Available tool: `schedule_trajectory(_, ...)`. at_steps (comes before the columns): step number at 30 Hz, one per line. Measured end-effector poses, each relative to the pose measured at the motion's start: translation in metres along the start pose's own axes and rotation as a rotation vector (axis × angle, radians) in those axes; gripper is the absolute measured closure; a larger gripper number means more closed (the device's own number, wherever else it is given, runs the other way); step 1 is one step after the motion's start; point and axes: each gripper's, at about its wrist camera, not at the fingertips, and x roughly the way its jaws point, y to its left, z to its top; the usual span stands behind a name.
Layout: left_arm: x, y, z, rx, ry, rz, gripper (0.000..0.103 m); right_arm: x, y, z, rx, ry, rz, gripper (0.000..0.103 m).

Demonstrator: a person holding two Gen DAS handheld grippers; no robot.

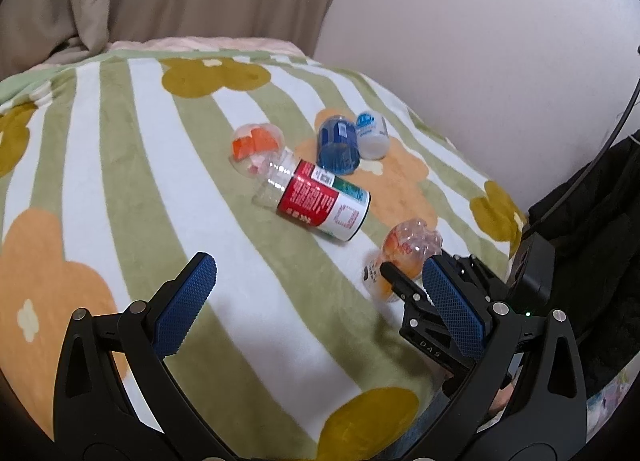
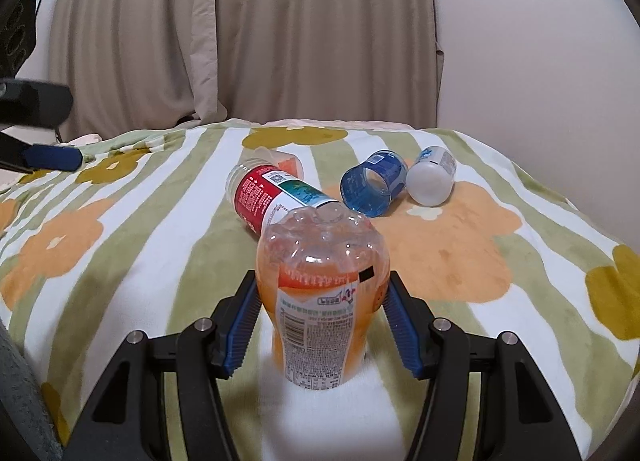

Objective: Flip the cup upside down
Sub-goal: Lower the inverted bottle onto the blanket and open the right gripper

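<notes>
A clear plastic cup with an orange label (image 2: 320,301) stands bottom-up on the flowered blanket (image 2: 120,261), and it also shows in the left wrist view as the orange cup (image 1: 404,249). My right gripper (image 2: 322,281) is shut on the orange cup, one blue pad pressed against each side. My left gripper (image 1: 320,293) is open above the blanket (image 1: 120,181) with nothing between its fingers. One left fingertip (image 2: 52,157) shows at the far left of the right wrist view.
Several other cups lie on their sides further back: a red, white and green one (image 2: 276,197), a blue one (image 2: 372,185), a white one (image 2: 432,177) and a clear orange one (image 1: 256,145). Beige curtains (image 2: 240,41) and a wall (image 2: 540,61) stand behind. Dark fabric (image 1: 592,221) lies at the bed's right.
</notes>
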Motion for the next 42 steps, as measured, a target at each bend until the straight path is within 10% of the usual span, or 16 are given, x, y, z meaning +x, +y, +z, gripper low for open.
schedule_trajectory(7,0.006,-0.009,-0.003,0.045,0.025,0.028,0.000,0.003,-0.002,0.000,0.014,-0.004,0.004,0.045)
schedule_trajectory(12,0.008,-0.011,-0.004,0.056,0.035,0.033,0.000,0.002,-0.010,-0.001,0.064,-0.019,-0.008,0.000)
schedule_trajectory(28,0.003,-0.026,-0.008,0.118,0.007,0.051,0.000,-0.043,-0.009,0.005,0.105,0.014,-0.060,0.000)
schedule_trajectory(42,-0.115,-0.085,-0.001,0.198,-0.481,0.065,0.000,-0.209,-0.025,0.084,0.110,-0.248,-0.426,0.000)
